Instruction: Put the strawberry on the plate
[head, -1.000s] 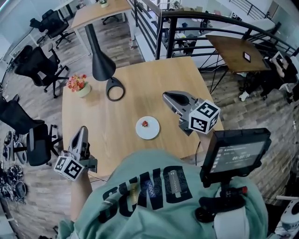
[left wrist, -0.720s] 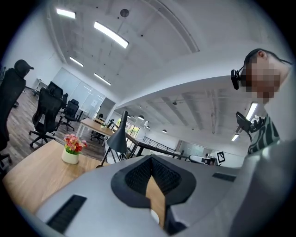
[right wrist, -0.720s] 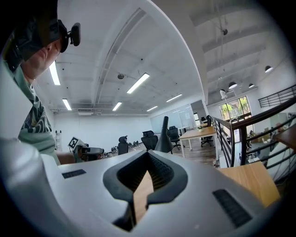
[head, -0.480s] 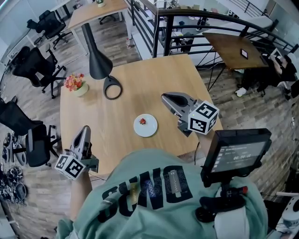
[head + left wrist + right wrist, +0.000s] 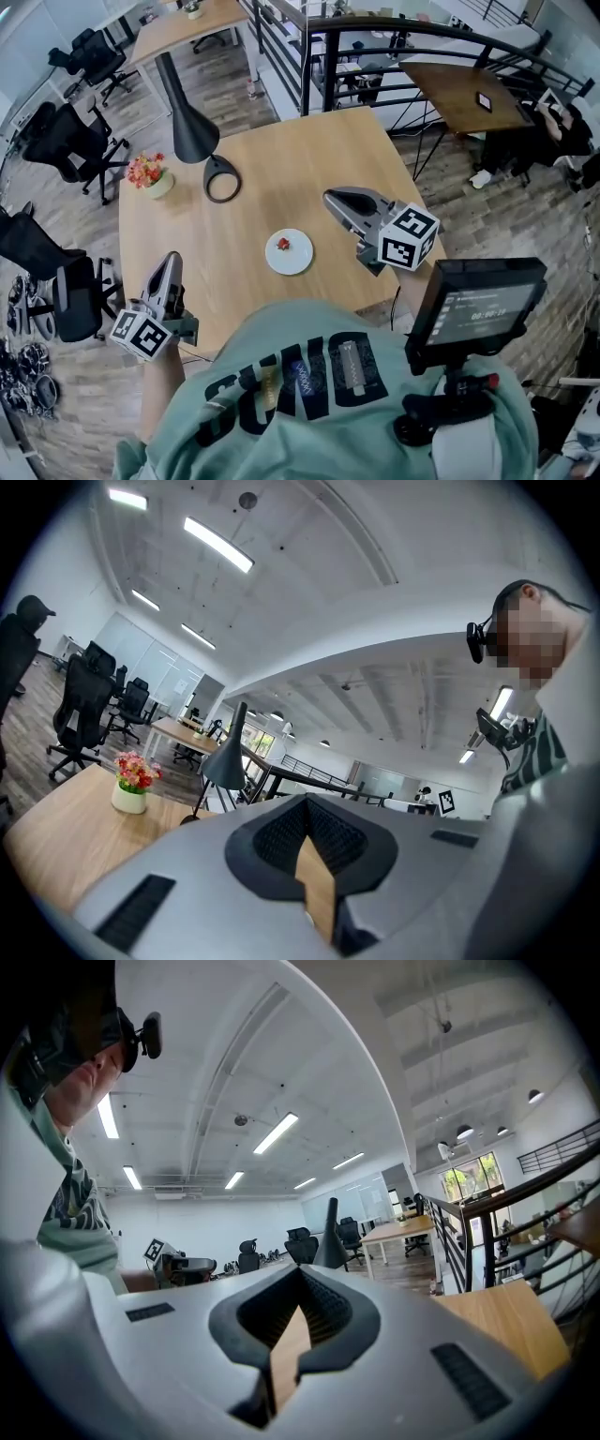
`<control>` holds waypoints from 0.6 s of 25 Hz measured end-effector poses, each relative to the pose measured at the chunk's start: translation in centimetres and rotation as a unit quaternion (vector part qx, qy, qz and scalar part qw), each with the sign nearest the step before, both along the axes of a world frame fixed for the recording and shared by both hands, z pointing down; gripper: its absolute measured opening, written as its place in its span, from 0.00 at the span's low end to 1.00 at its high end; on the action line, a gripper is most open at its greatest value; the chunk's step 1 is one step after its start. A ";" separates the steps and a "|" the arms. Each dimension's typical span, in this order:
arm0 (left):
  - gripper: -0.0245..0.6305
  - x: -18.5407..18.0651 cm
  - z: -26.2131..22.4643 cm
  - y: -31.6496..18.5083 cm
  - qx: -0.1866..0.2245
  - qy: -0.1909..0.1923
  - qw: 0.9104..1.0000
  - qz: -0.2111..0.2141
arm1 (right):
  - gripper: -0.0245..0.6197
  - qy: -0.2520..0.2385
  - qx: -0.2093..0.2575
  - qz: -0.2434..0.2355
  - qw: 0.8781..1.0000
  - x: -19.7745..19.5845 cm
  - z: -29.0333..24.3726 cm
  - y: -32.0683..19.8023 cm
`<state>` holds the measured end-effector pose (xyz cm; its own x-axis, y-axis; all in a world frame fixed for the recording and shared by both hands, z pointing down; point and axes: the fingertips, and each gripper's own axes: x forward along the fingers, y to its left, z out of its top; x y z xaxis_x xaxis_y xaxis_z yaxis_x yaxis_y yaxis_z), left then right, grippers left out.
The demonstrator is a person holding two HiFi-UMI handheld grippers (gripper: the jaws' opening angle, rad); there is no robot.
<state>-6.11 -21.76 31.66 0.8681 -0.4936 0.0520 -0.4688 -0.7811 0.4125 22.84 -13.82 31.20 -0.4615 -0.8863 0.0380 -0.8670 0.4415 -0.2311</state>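
— Item 1: description and position?
— The plate is small, round and white. It lies flat just left of centre in the head view.
— Item 2?
— The strawberry is small and red. It rests on the plate, toward the upper-left part, inside the rim. Its orientation cannot be resolved.

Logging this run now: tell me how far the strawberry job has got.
Done: the strawberry lies on the white plate. In hand: nothing; the left gripper and the right gripper are both shut and empty, each well clear of the plate. Left: nothing that shows.
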 end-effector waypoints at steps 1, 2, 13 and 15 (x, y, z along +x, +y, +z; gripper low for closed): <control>0.04 0.1 0.0 0.0 0.000 0.000 1.000 0.002 | 0.04 0.004 0.003 0.000 1.000 -0.1 -0.1 0.0; 0.04 0.1 0.1 0.0 -0.001 0.000 1.000 0.003 | 0.04 0.009 0.006 0.001 1.000 -0.2 -0.1 0.1; 0.04 0.1 0.5 0.1 -0.007 0.003 1.000 0.001 | 0.04 0.017 0.004 0.002 1.000 -0.1 -0.2 0.2; 0.04 0.1 0.6 0.1 -0.008 0.004 1.000 0.001 | 0.04 0.017 0.004 0.000 1.000 -0.1 -0.2 0.2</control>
